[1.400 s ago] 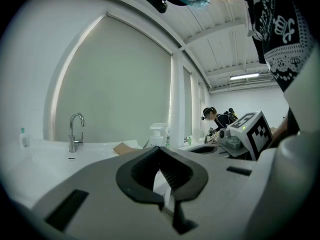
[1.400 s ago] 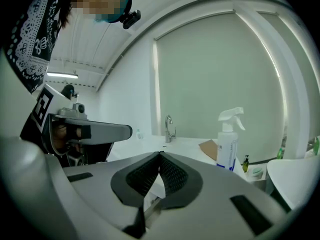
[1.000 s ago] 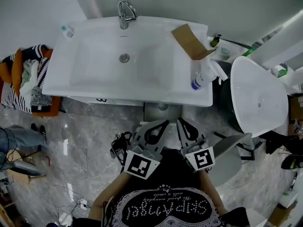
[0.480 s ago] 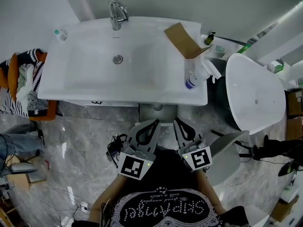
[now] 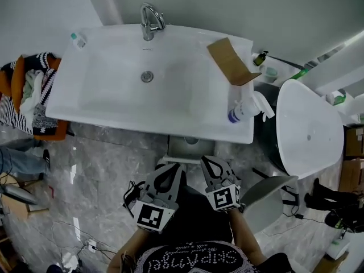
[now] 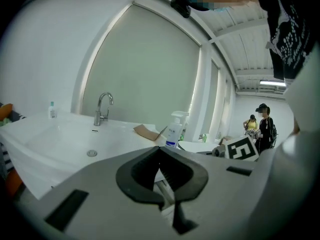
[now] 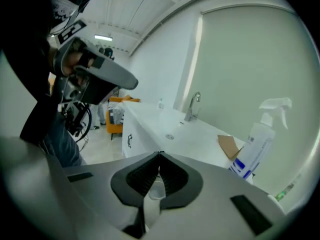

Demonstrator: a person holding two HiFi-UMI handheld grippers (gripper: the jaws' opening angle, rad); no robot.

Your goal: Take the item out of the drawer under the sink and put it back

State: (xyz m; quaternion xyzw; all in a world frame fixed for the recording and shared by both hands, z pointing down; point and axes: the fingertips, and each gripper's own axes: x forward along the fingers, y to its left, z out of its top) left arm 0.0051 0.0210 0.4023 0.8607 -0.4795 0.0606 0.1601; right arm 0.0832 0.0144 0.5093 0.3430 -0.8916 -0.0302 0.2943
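Our left gripper [image 5: 175,166], grey with black pads, has its jaws pressed together on nothing. Just beside it, our right gripper [image 5: 205,160] is likewise closed and empty. Both point toward the white rectangular ceramic sink [image 5: 108,95], near its white cabinet front [image 7: 131,136]. The drawer's item appears in no view.

The sink [image 5: 114,95] looks like smooth, glossy white ceramic, with a polished metal tap [image 5: 150,20] at twelve o'clock. At two o'clock lie matt brown cardboard [image 5: 230,61] and a plastic bottle [image 5: 244,110]. The floor [image 5: 102,164] is shiny grey marbled stone. The left gripper [image 5: 172,166] and right gripper [image 5: 206,159] are matt grey plastic with ribbed black pads [image 6: 145,169]. At nine o'clock is heaped cloth [image 5: 31,95].
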